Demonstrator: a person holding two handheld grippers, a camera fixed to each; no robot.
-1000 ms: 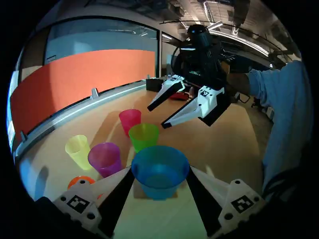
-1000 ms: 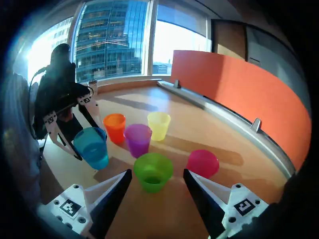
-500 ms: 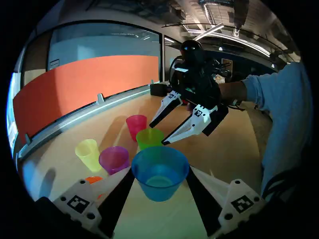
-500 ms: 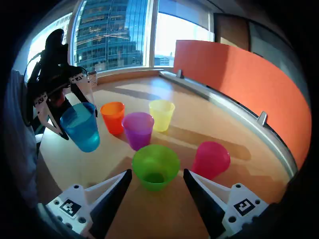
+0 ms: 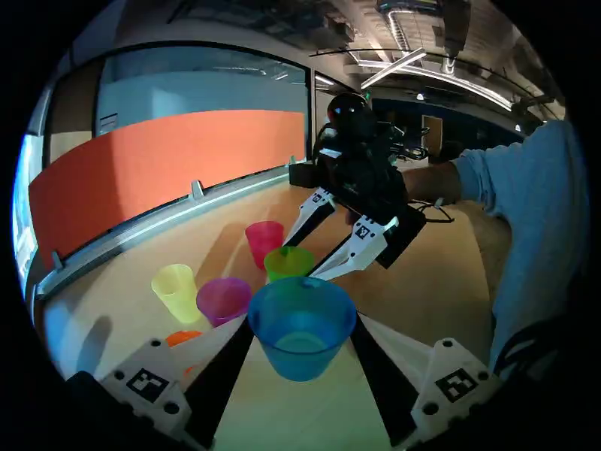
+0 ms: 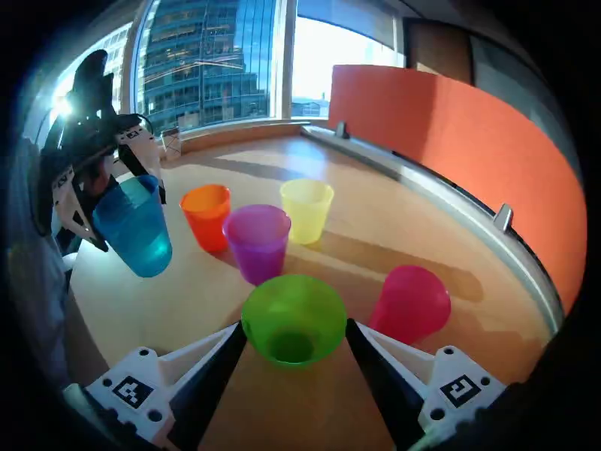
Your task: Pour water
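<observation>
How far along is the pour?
Done: the left claw holds the blue cup off the table, with some water inside. In hand: the right claw is open, one finger on each side of the green cup, which stands on the table and looks empty. Left: probably steady the green cup, tilt the blue cup and pour. No pouring is visible yet.

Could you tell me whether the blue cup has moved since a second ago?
Yes: the blue cup has lifted, its rim once below the orange cup's, now level with it.
</observation>
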